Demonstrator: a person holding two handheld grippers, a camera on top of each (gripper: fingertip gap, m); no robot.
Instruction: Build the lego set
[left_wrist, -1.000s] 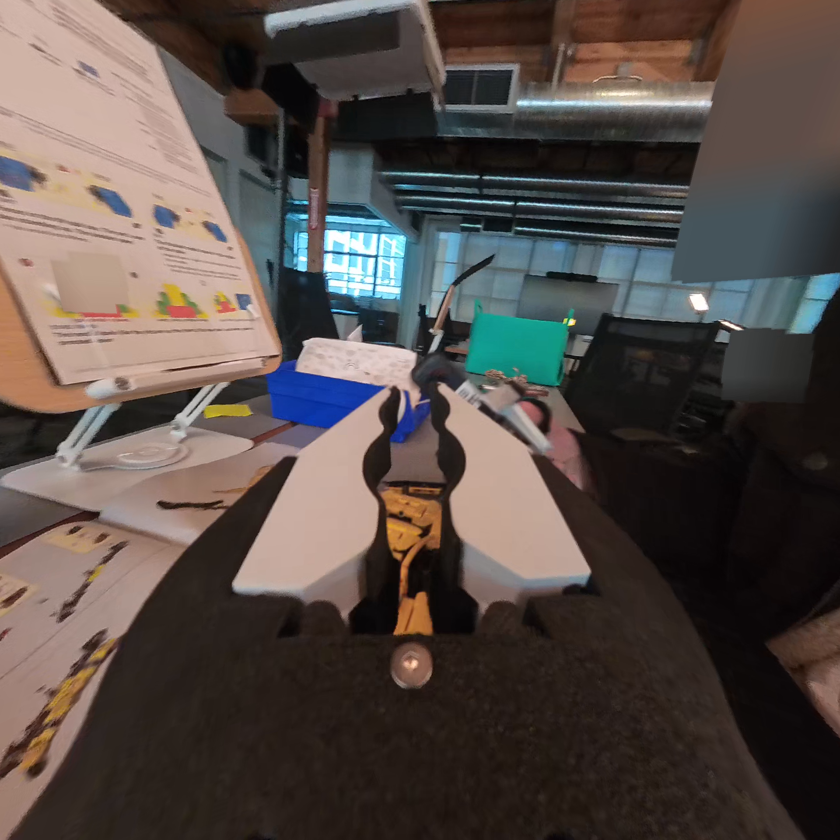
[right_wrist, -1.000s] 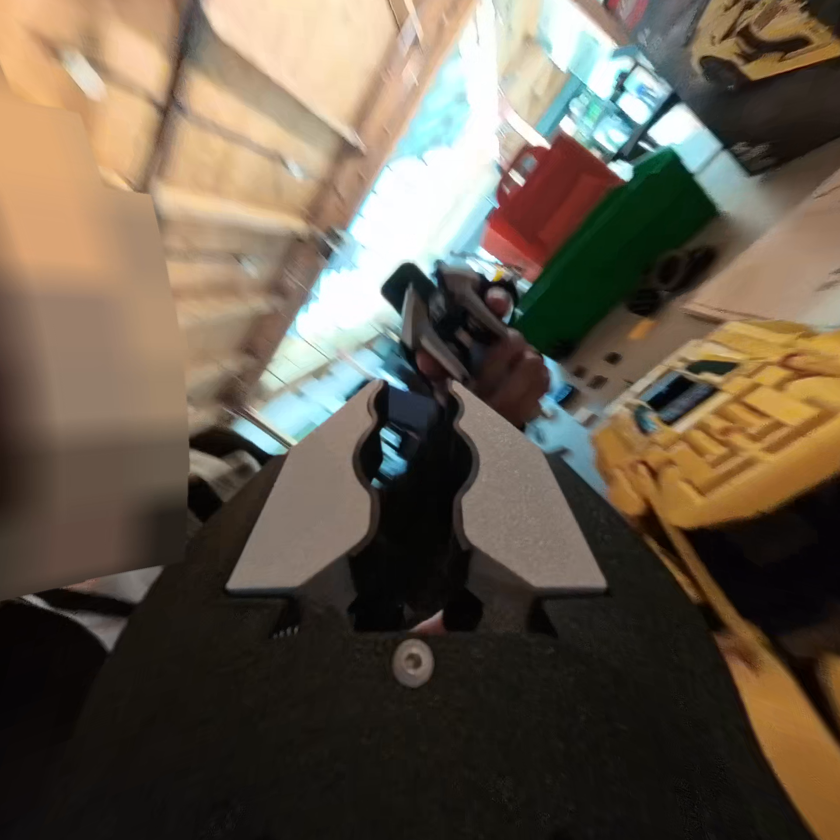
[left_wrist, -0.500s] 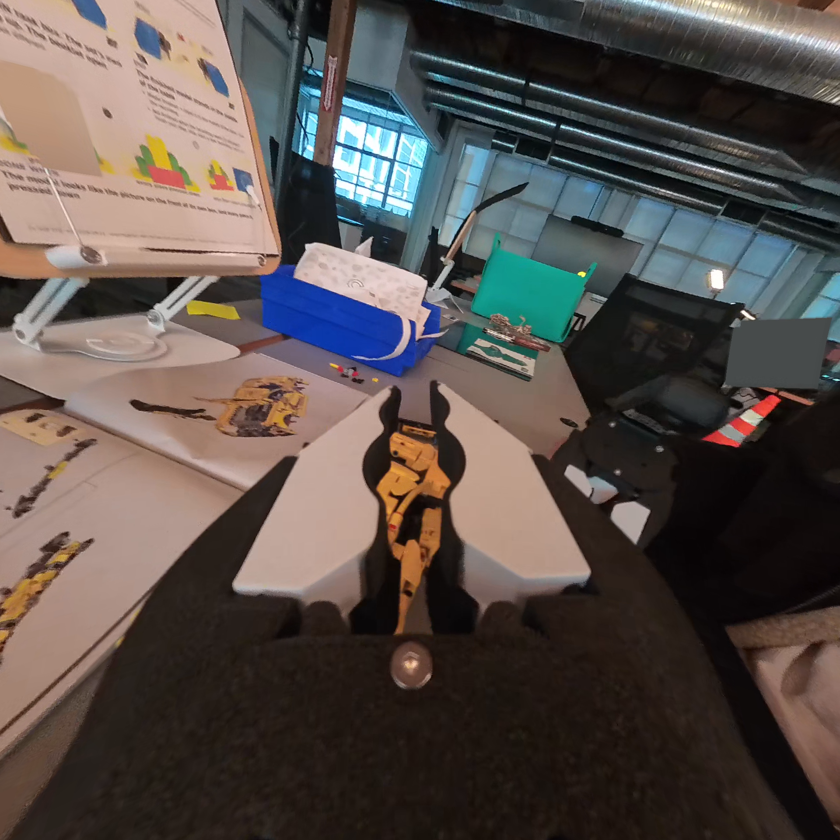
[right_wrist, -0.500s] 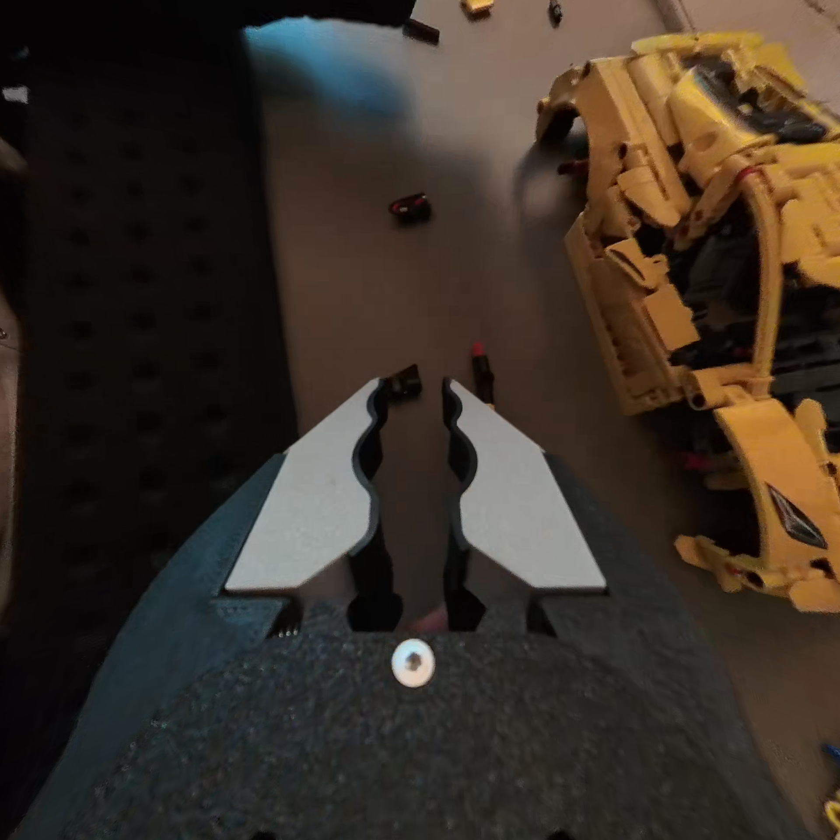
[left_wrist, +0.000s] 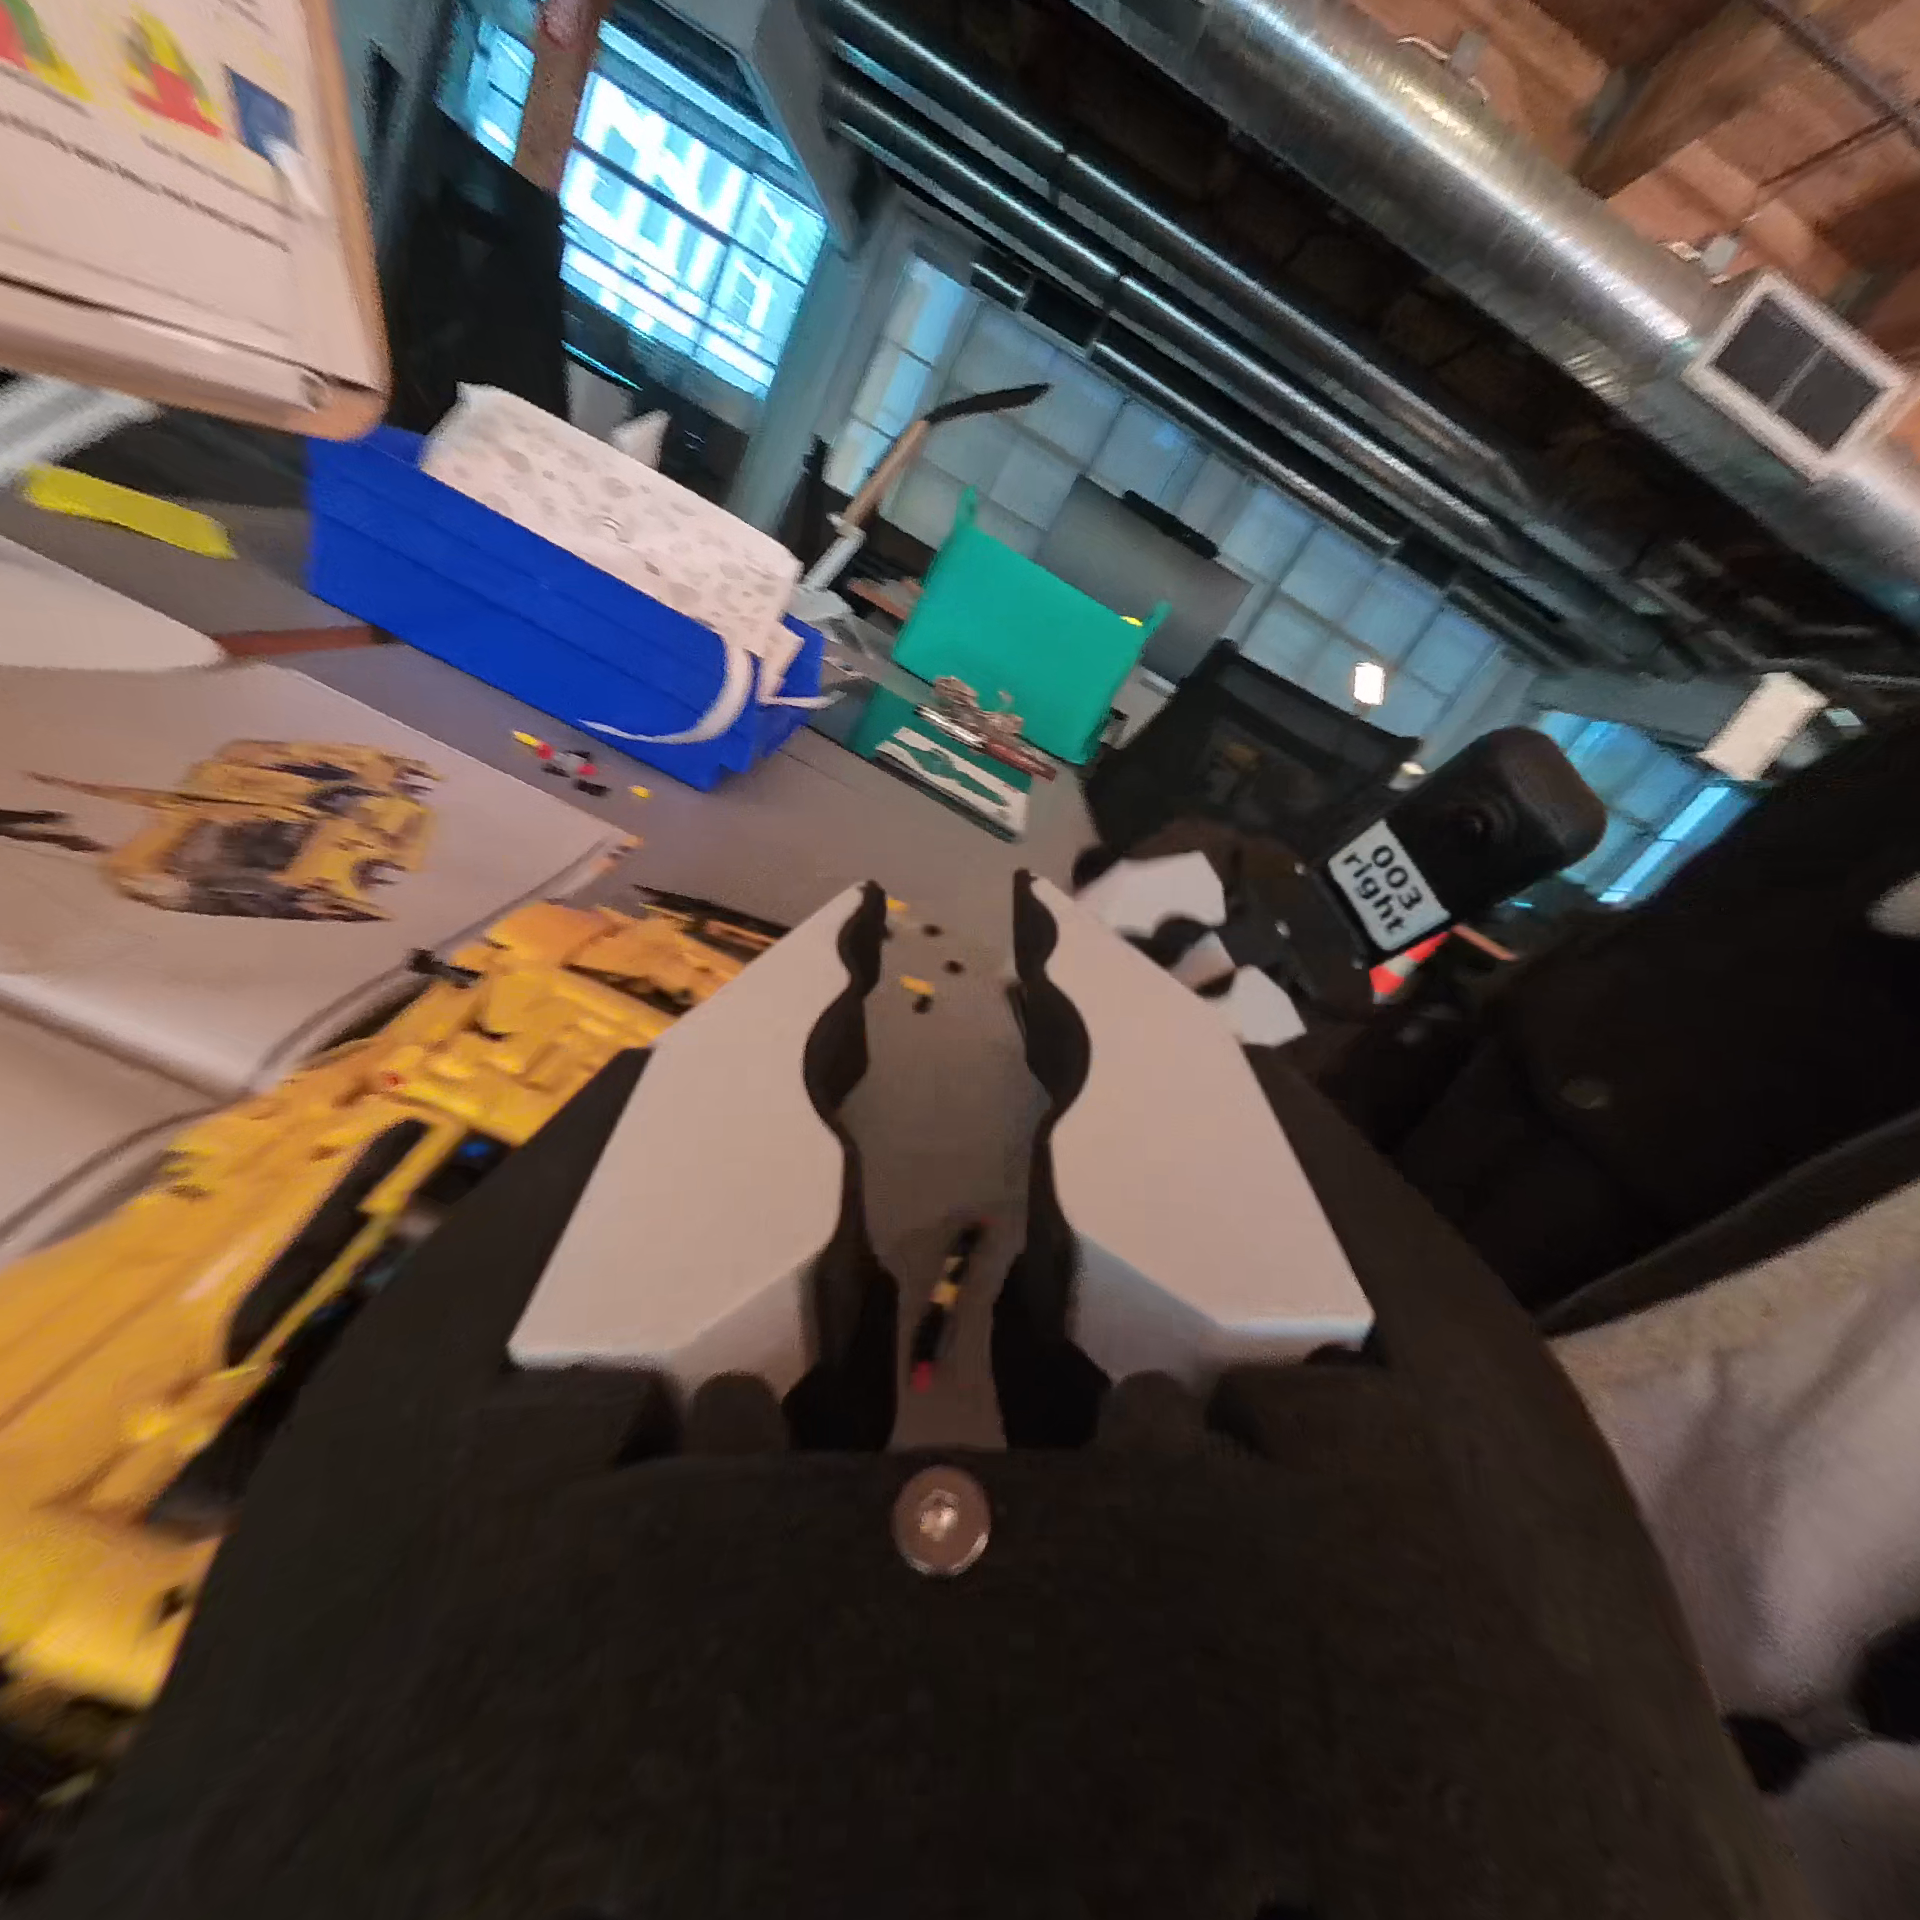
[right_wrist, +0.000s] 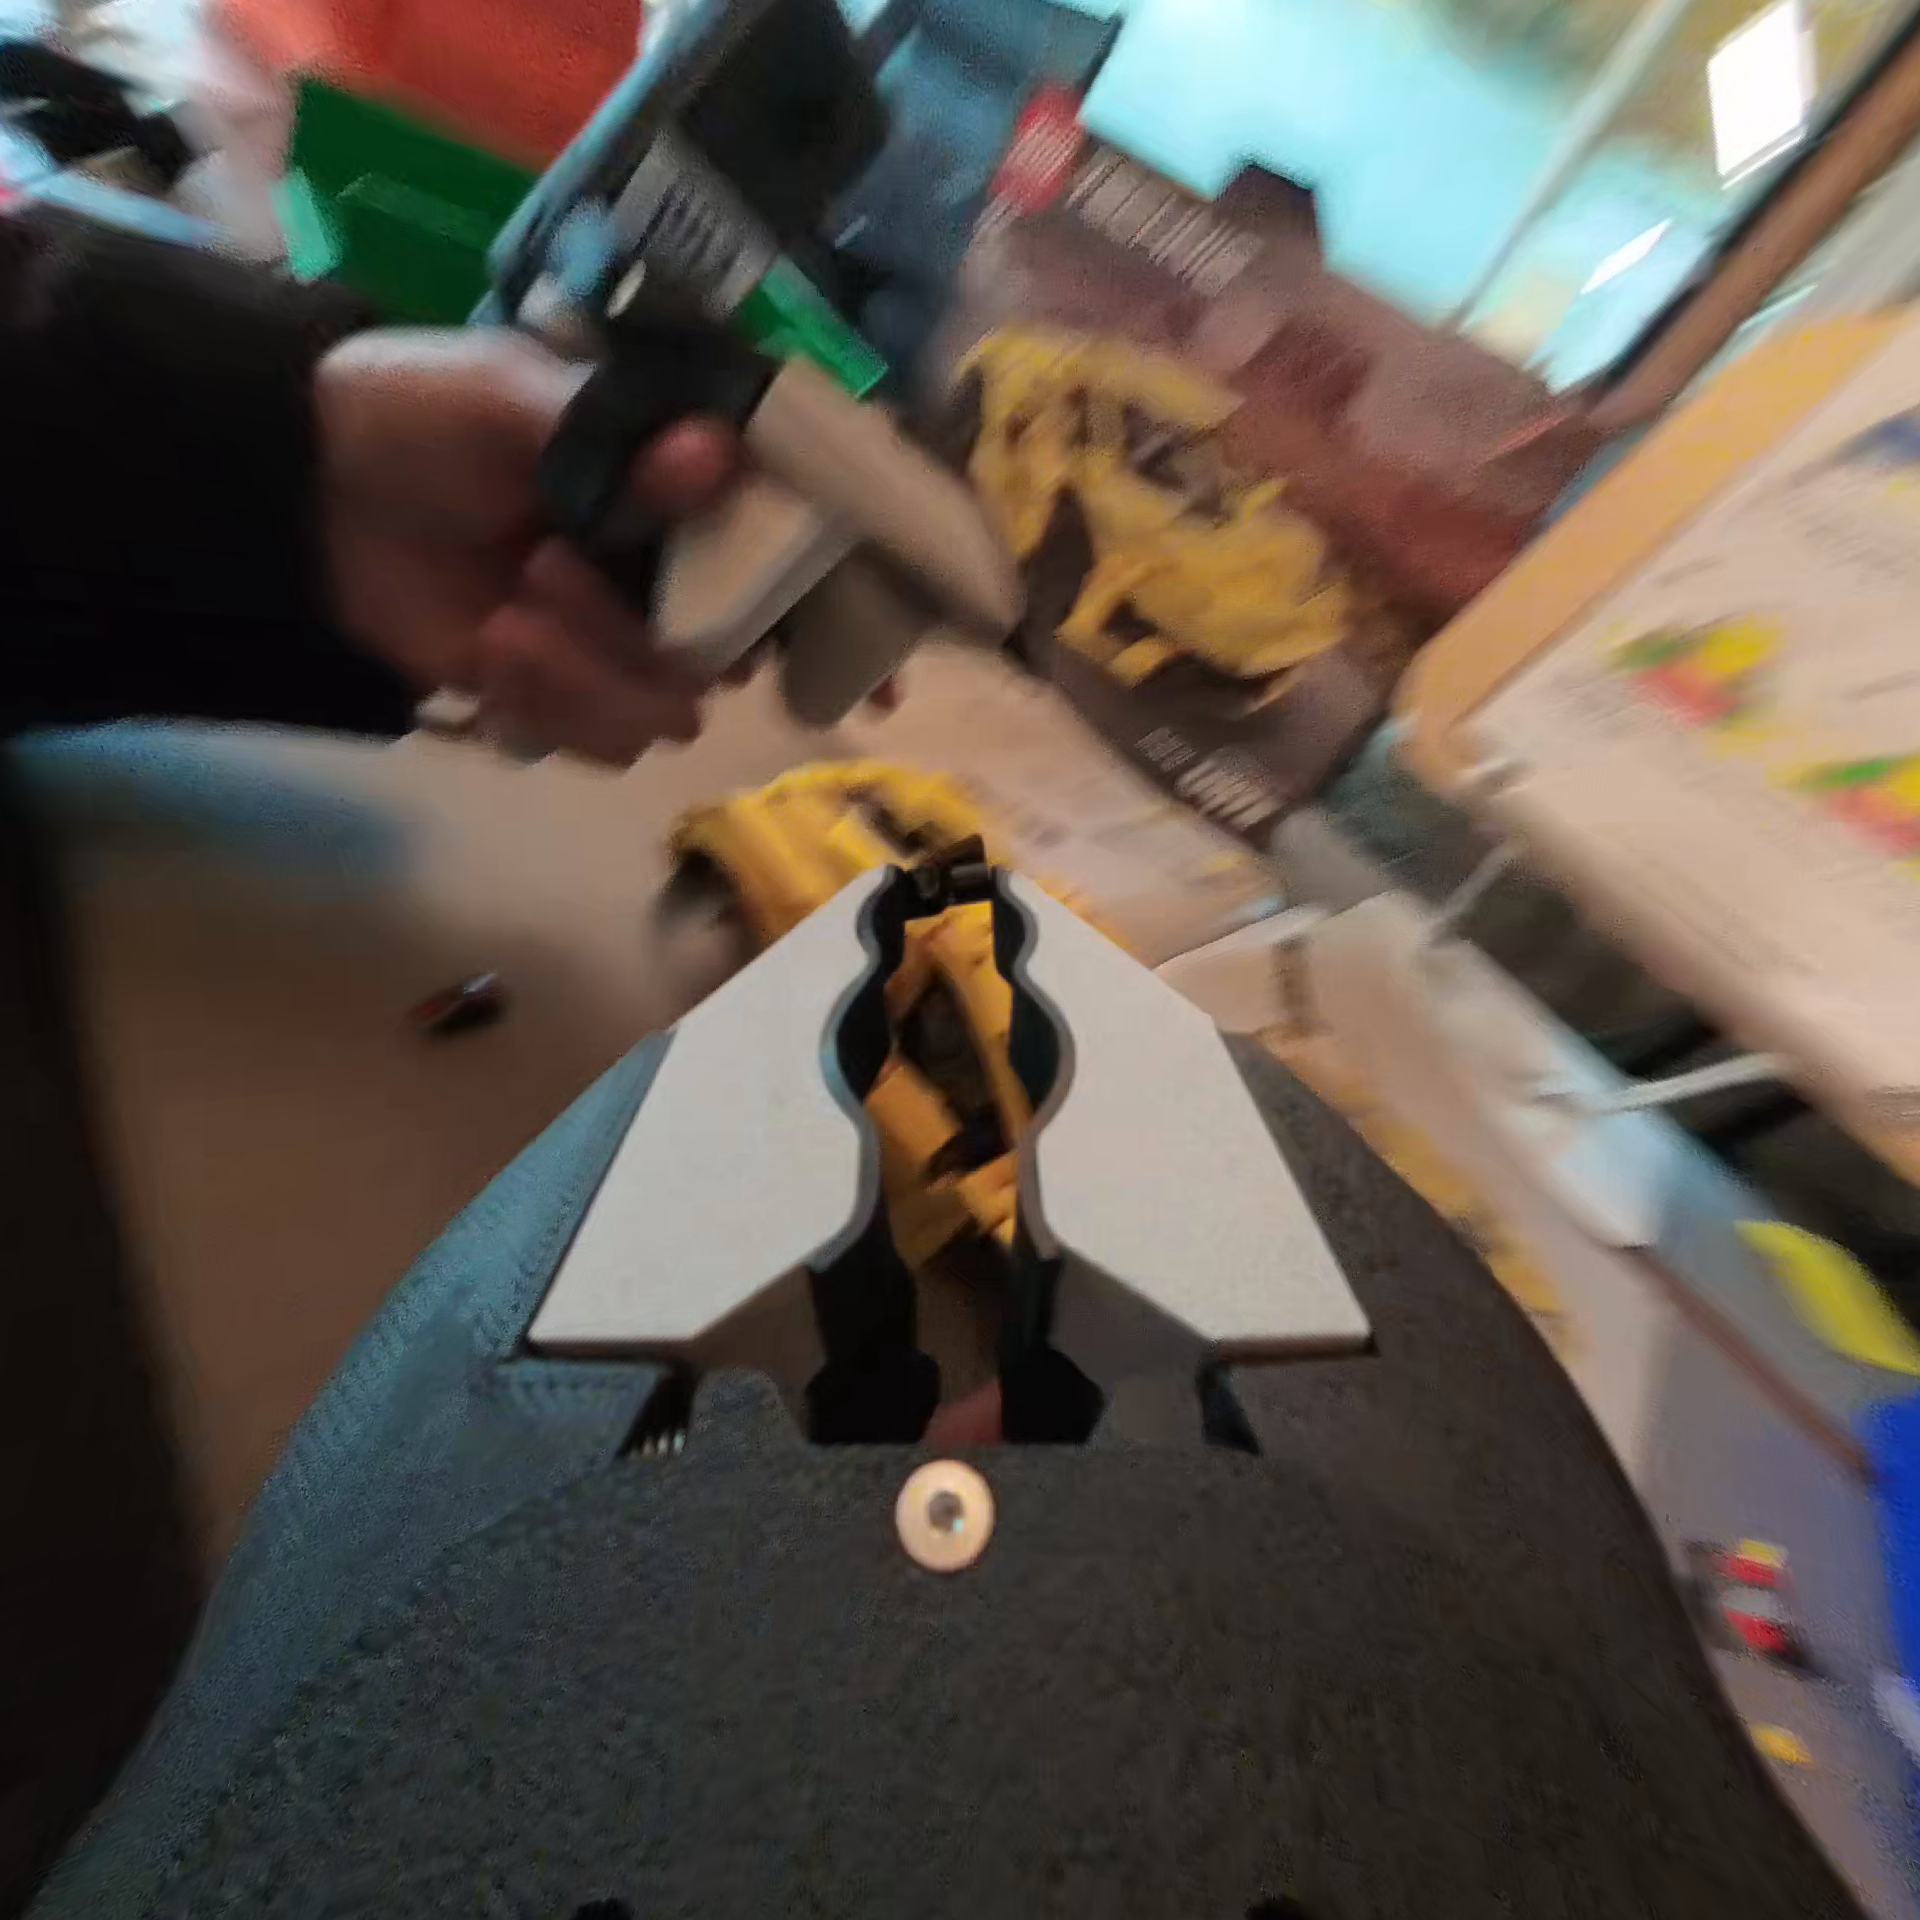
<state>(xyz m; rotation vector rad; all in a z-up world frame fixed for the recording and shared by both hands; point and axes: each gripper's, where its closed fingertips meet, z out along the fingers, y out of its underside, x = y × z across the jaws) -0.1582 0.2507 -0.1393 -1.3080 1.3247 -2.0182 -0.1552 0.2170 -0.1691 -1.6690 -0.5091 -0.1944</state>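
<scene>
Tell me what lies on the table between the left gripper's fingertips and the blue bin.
Left wrist view: mostly bare grey table between left gripper and blue bin, with small loose pieces near the bin.

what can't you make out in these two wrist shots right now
- Left wrist view: yellow lego car, motion-blurred, partly behind left gripper.
- Right wrist view: small dark piece at the tips of right gripper, too blurred to identify.
- Right wrist view: small dark-and-red loose piece, smeared.
</scene>
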